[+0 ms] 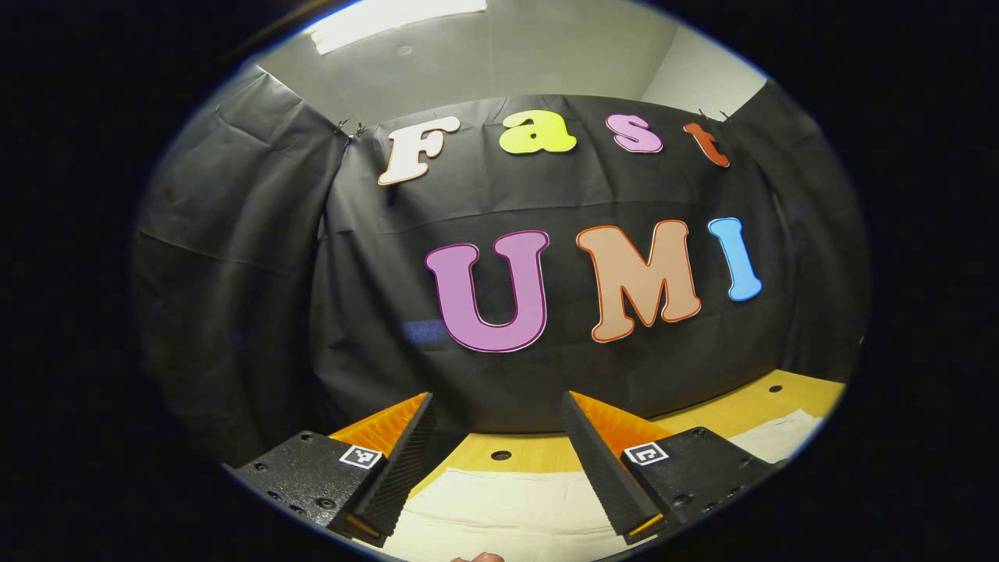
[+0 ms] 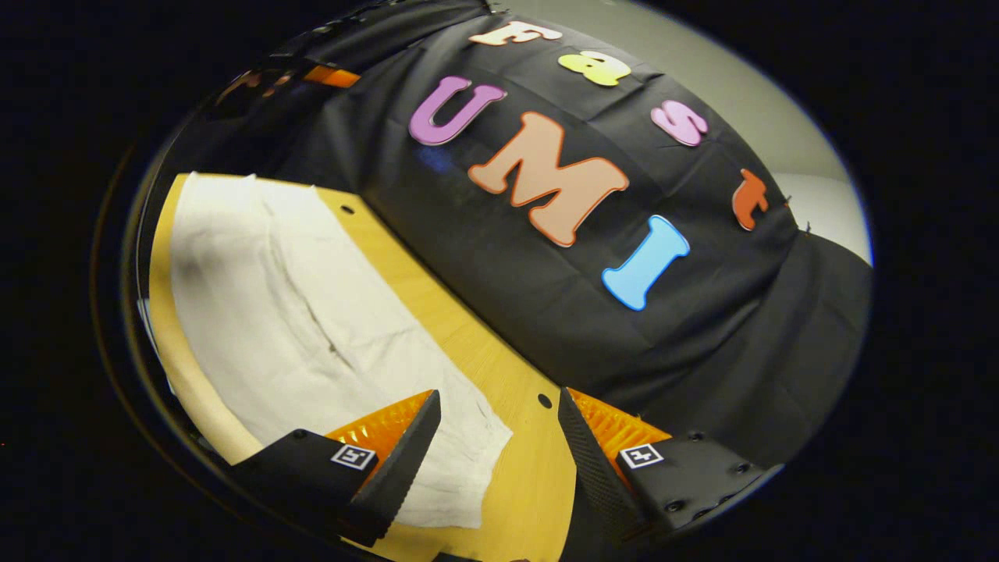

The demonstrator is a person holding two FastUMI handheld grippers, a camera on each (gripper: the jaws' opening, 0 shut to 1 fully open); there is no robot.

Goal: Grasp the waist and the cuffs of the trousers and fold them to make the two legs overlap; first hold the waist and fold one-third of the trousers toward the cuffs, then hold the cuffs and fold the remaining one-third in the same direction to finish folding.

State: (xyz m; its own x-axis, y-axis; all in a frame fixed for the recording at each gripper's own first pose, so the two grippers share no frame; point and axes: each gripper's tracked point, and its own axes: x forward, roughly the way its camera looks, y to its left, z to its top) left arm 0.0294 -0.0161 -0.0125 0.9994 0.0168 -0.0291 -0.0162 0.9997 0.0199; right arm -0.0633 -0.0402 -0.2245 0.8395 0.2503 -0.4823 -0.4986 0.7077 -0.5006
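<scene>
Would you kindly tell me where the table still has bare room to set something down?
A bare strip of the wooden table runs between the white trousers and the black cloth wall, widening beyond the trousers' end. The trousers crowd the remainder.

Wooden table (image 2: 521,468), white trousers (image 2: 312,328) spread flat on it

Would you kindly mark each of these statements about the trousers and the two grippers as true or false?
1. The white trousers lie on the wooden table. True.
2. The right gripper is shut on the trousers. False: its jaws stand open, nothing pressed between them.
3. The left gripper has its jaws open. True.
4. The trousers are dark blue. False: they are white.
5. The table has small round holes in its top. True.
</scene>
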